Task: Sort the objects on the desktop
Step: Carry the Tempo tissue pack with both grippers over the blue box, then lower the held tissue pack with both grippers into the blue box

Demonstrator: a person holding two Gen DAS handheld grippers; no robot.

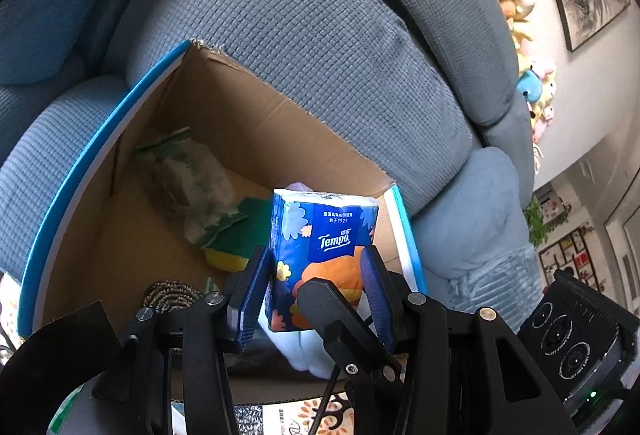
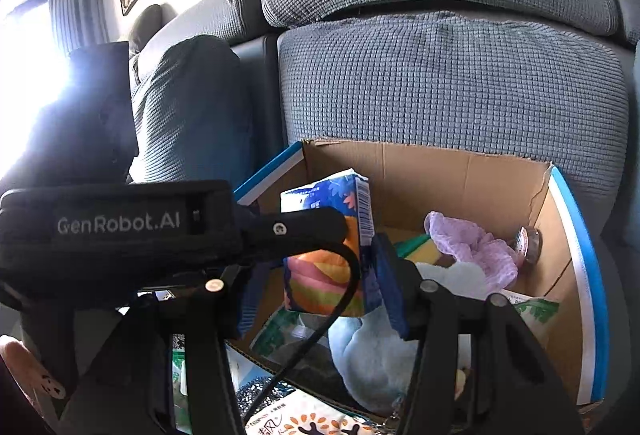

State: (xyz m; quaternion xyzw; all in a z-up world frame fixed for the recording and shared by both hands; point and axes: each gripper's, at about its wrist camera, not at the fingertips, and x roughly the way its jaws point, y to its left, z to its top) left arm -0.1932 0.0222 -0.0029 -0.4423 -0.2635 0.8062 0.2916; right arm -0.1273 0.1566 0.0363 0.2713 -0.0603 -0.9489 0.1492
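While both grippers hang over an open cardboard box (image 1: 256,123) with blue-edged flaps, they share one thing: a blue pack of Tempo tissues (image 1: 320,251), upright and lifted above the box's contents. In the left wrist view the left gripper (image 1: 316,295) has its blue-padded fingers (image 1: 252,299) clamped on the two narrow sides of the pack, low down on it. A black finger of the right gripper (image 1: 340,327) crosses the pack's front face from the lower right.

From the right wrist view, the right gripper (image 2: 320,287) grips the same pack (image 2: 332,235); one blue pad presses on its barcode side and the other finger lies mostly hidden behind the left gripper's black body (image 2: 120,227), which reaches in from the left with a cable looping across the pack.

Inside the box lie a lilac cloth (image 2: 472,247), a pale blue cloth (image 2: 376,347), a yellow and green sponge (image 1: 236,235), a green-printed plastic packet (image 1: 192,183) and a small roll of tape (image 2: 528,243) against the far right wall. A grey-blue sofa (image 1: 320,35) stands behind the box. Near the box's front edge sits a metal scouring pad (image 1: 172,295).
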